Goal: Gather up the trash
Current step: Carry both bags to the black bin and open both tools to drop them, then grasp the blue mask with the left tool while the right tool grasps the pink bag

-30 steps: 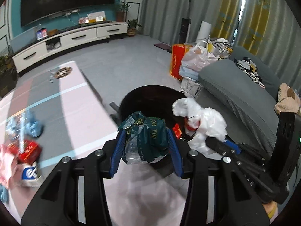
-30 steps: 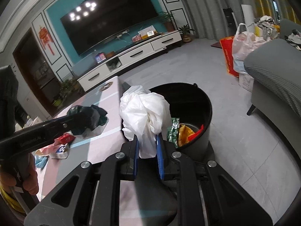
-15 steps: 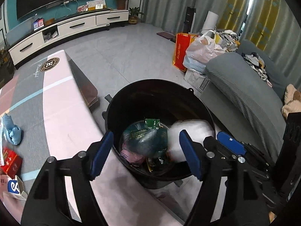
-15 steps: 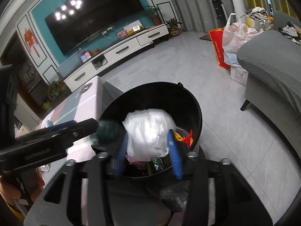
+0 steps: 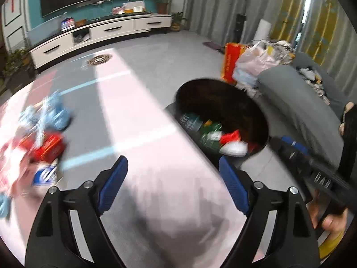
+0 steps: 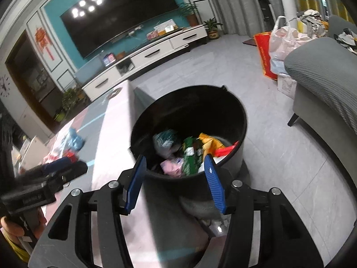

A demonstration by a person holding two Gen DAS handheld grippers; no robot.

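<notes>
The bin looks like smooth, glossy black plastic, holding crinkly foil-like wrappers and white film. The surface is covered in matt pink-and-grey cloth (blurred at its left edge). Each hand-held gripper's pads are ribbed blue plastic on matt black frames.

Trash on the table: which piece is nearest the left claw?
The blue-and-white packet, just left of the left claw. The red box and the crumpled light-blue wrapper lie farther up the table.
</notes>
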